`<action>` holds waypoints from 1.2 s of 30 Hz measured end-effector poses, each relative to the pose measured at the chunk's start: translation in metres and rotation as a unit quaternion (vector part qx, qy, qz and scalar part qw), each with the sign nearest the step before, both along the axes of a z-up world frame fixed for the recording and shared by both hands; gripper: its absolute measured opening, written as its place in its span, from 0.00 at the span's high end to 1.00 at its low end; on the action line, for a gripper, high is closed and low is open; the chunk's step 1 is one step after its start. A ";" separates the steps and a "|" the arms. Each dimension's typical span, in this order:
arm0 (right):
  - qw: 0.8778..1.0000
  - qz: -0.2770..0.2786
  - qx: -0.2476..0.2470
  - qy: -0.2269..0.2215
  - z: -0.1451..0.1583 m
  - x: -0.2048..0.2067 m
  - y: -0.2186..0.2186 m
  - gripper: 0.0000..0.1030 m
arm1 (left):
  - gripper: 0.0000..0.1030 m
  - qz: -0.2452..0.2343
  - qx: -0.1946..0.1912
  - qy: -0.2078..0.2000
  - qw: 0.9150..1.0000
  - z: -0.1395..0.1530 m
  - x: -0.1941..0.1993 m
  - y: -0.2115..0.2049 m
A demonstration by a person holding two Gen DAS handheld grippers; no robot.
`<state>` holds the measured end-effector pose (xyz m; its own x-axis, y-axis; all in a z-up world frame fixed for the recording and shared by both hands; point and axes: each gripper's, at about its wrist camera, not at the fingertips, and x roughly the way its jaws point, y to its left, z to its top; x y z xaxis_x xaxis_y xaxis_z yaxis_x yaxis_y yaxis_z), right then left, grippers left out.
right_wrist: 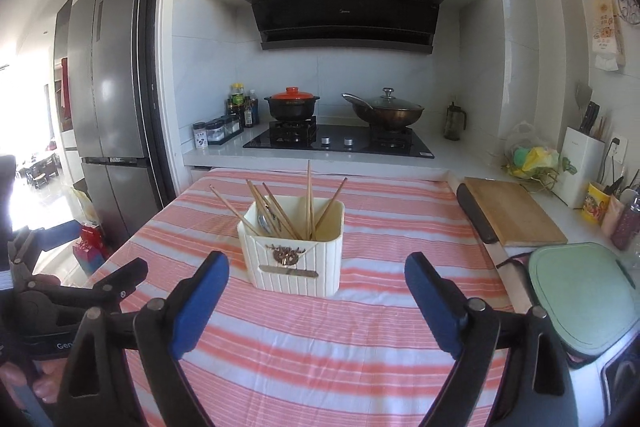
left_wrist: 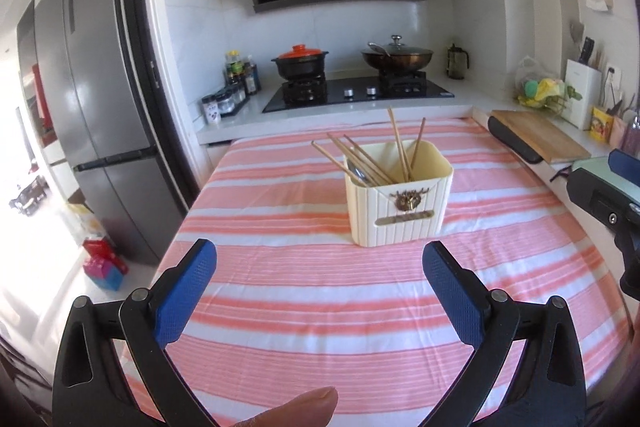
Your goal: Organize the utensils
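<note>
Both the left gripper [left_wrist: 320, 269] and right gripper [right_wrist: 316, 279] hang wide and empty. The holder [left_wrist: 398, 201] sits mid-desk, chopsticks [left_wrist: 362, 159] splayed, perhaps a spoon; a careless nudge could tip it.

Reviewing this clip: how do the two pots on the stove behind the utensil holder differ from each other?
The clay pot on the left burner is black, deep and straight-sided, with an opaque red lid; the wok on the right burner is brownish, wide and shallow, under a glass lid with a metal knob. The wok has a long handle pointing left; the clay pot shows only short side lugs. Both sit lidded on the gas hob.
</note>
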<state>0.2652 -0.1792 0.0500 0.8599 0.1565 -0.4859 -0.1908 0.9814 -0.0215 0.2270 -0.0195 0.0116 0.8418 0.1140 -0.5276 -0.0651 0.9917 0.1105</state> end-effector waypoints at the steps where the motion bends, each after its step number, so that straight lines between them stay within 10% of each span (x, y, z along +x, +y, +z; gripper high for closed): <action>1: 1.000 -0.002 0.001 0.001 0.001 -0.007 -0.001 0.11 | 0.00 0.000 -0.004 -0.001 1.000 0.001 -0.006 0.001; 5: 1.000 -0.006 -0.008 0.006 0.004 -0.027 0.001 0.00 | 0.00 0.006 -0.012 -0.009 1.000 0.007 -0.023 0.006; 36: 1.000 0.018 -0.017 0.005 0.032 -0.075 0.028 0.00 | 0.00 0.022 -0.015 -0.032 0.999 0.031 -0.067 0.016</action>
<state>0.1906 -0.1516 0.0823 0.8492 0.1700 -0.4999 -0.2253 0.9729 -0.0519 0.1603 -0.0040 0.0430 0.8687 0.1365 -0.4761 -0.1148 0.9906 0.0745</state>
